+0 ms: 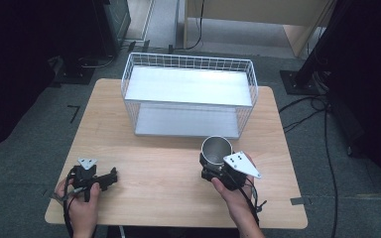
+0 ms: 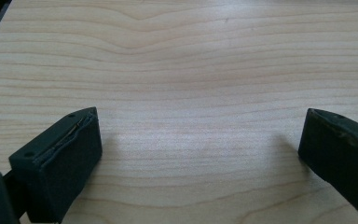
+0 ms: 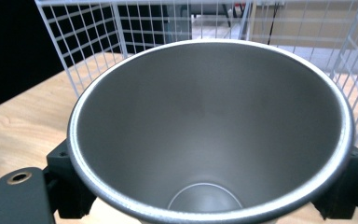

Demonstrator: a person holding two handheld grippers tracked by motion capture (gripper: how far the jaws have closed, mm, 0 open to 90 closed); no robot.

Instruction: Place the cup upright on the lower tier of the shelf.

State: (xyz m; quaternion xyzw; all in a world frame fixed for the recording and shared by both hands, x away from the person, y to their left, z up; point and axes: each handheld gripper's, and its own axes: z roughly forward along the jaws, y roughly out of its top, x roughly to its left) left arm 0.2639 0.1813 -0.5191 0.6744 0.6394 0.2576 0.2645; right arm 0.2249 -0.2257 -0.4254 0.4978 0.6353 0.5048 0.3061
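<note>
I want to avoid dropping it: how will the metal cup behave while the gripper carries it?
The metal cup looks rigid and thin-walled, so probably light. Its smooth, shiny wall may slip between the right gripper pads, which clamp it from two sides. It widens toward the rim, so it might slide downward if the grip loosens. It appears empty, so nothing should spill.

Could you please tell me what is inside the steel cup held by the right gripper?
The steel cup looks empty: bare metal walls and a clean round bottom. The near part of its bottom is cut off from view.

Steel cup (image 3: pixel 209 140) seen from above, black jaws clamping its sides, white wire basket (image 3: pixel 121 28) behind, wooden table (image 3: pixel 23 126)
</note>
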